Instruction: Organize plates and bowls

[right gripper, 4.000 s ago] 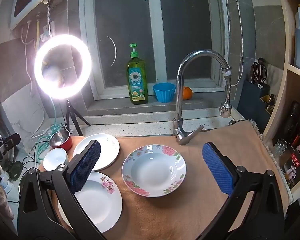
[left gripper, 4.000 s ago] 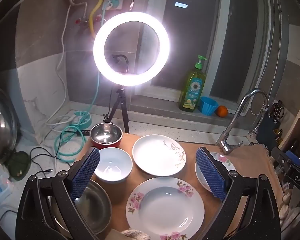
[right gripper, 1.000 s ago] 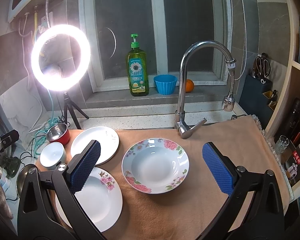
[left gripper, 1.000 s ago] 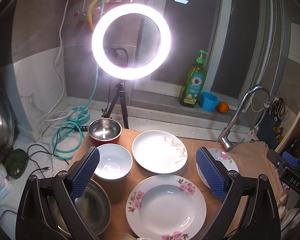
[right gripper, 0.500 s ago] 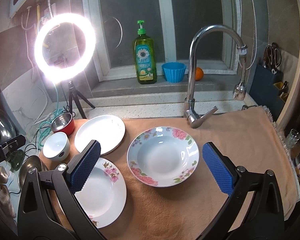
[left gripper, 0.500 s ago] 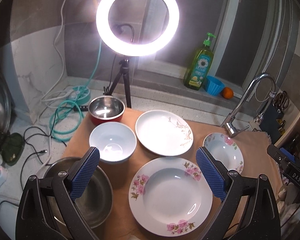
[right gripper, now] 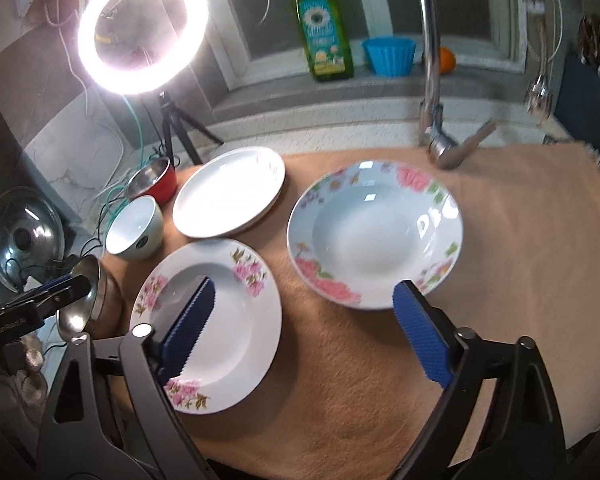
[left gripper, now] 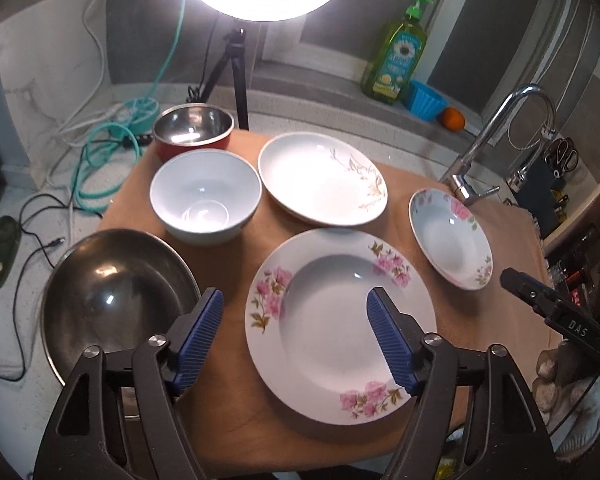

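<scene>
On the tan cloth point(right gripper: 520, 264) lie a pink-flower plate point(left gripper: 340, 328) point(right gripper: 236, 320), a rose-rimmed deep plate point(left gripper: 452, 244) point(right gripper: 376, 232) and a white plate with a brown sprig point(left gripper: 320, 180) point(right gripper: 228, 192). A white bowl point(left gripper: 204, 196) point(right gripper: 136, 232), a red bowl lined with steel point(left gripper: 194, 128) point(right gripper: 152, 180) and a large steel bowl point(left gripper: 116, 300) stand to the left. My left gripper point(left gripper: 296, 304) hangs over the pink-flower plate's left rim, jaws closing, pads touching nothing. My right gripper point(right gripper: 303, 286) hovers between the two flowered plates, jaws closing on nothing.
A ring light point(right gripper: 140, 28) on a tripod stands at the back left beside cables point(left gripper: 112, 152). A tap point(right gripper: 432, 80) rises behind the cloth. A soap bottle point(right gripper: 324, 28), blue cup point(right gripper: 388, 56) and orange sit on the sill. Shelves point(left gripper: 580, 220) stand on the right.
Both views have sunk and tilted down toward the dishes, which now look larger and nearer. Both pairs of jaws stand narrower than half a second ago.
</scene>
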`<act>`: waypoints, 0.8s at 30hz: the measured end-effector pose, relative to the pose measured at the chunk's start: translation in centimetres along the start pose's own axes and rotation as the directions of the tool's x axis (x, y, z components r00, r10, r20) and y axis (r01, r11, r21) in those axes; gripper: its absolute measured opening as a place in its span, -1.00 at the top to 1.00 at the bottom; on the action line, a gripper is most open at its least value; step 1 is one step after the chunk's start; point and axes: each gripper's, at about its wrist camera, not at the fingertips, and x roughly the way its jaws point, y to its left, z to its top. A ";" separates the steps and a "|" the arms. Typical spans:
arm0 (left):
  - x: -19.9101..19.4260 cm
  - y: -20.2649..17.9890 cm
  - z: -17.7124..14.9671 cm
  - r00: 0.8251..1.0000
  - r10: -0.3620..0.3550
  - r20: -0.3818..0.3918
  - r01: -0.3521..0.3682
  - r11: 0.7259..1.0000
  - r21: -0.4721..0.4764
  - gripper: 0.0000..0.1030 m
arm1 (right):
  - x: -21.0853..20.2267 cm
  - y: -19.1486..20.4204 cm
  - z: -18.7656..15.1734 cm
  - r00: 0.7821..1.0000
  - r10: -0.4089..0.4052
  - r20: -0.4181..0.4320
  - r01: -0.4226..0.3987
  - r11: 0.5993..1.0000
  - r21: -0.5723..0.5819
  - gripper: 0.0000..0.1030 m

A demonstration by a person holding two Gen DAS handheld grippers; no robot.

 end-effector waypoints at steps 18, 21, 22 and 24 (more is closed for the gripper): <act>6.2 2.8 2.1 0.964 -0.104 -0.244 0.093 0.994 -0.055 0.18 | 6.1 -0.9 -2.9 0.964 0.185 -0.192 -0.148 0.970 0.191 0.24; 7.0 2.8 2.4 0.959 -0.101 -0.265 0.090 0.994 -0.055 0.18 | 6.8 -1.2 -3.1 0.957 0.208 -0.203 -0.161 0.960 0.230 0.28; 7.2 2.8 2.4 0.957 -0.102 -0.272 0.090 0.994 -0.057 0.18 | 7.1 -1.3 -3.1 0.956 0.212 -0.205 -0.161 0.957 0.239 0.32; 7.6 2.8 2.6 0.955 -0.096 -0.280 0.084 0.995 -0.054 0.20 | 7.3 -1.5 -3.1 0.954 0.217 -0.208 -0.161 0.953 0.256 0.39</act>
